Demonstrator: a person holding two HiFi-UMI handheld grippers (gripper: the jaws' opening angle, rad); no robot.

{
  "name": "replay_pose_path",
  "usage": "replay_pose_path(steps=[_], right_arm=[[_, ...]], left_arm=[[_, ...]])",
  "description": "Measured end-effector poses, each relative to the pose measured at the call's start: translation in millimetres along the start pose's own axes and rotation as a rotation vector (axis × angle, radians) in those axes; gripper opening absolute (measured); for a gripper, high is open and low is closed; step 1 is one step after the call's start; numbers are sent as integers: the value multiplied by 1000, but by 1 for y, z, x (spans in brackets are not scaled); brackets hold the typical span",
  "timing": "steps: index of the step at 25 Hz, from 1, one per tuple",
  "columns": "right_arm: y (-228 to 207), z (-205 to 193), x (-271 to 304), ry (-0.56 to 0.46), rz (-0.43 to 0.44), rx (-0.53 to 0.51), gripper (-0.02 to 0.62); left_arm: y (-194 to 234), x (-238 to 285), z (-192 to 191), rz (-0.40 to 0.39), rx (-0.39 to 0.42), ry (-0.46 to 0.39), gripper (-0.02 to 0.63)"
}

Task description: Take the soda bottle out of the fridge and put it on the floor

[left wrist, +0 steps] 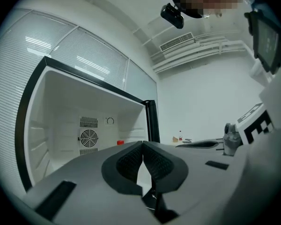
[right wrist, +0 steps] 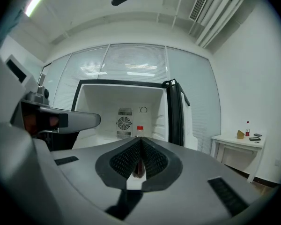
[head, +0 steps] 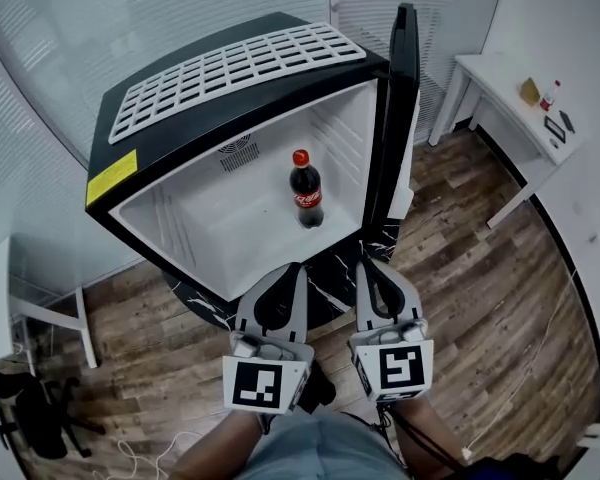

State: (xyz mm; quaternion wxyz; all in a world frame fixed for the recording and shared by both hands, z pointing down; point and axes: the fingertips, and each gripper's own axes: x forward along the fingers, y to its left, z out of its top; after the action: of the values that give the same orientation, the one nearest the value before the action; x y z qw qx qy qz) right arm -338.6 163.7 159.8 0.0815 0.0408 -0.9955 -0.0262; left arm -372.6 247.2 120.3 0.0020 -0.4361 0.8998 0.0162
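Note:
A dark soda bottle (head: 306, 196) with a red cap stands upright inside the open fridge (head: 130, 173), on its white floor towards the right wall. The black door (head: 405, 108) is swung open on the right. In front of the fridge, side by side, my left gripper (head: 297, 267) and right gripper (head: 364, 259) both point at the opening, shut and holding nothing. In the left gripper view only the bottle's red cap (left wrist: 120, 142) shows above the left gripper (left wrist: 143, 145). The bottle's cap (right wrist: 139, 128) stands just above the meeting tips of the right gripper (right wrist: 140, 140).
A white table (head: 505, 108) with a few small items stands against the right wall. A dark office chair (head: 40, 418) and a white table's leg (head: 85, 328) are at the lower left. Blinds-covered glass walls stand behind the fridge. The floor is wood planks (head: 500, 298).

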Motion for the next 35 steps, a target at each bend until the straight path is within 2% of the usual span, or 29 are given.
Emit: replay_pose_path(steps=[6, 16, 26, 32, 34, 35], right_arm=[[-3, 32, 39, -115, 38, -35, 13], [-2, 53, 62, -137, 91, -62, 13], [-10, 58, 102, -125, 181, -78, 14], [-7, 57, 131, -110, 260, -91, 14], [-5, 54, 140, -102, 290, -89, 33], [-3, 52, 145, -98, 310, -88, 67]], left_arm=[[22, 27, 21, 30, 40, -62, 17], [38, 41, 38, 80, 33, -101, 17], [54, 71, 31, 154, 33, -80, 17], [74, 86, 20, 229, -5, -57, 17], [80, 91, 16, 250, -13, -49, 17], [83, 93, 13, 262, -15, -45, 17]])
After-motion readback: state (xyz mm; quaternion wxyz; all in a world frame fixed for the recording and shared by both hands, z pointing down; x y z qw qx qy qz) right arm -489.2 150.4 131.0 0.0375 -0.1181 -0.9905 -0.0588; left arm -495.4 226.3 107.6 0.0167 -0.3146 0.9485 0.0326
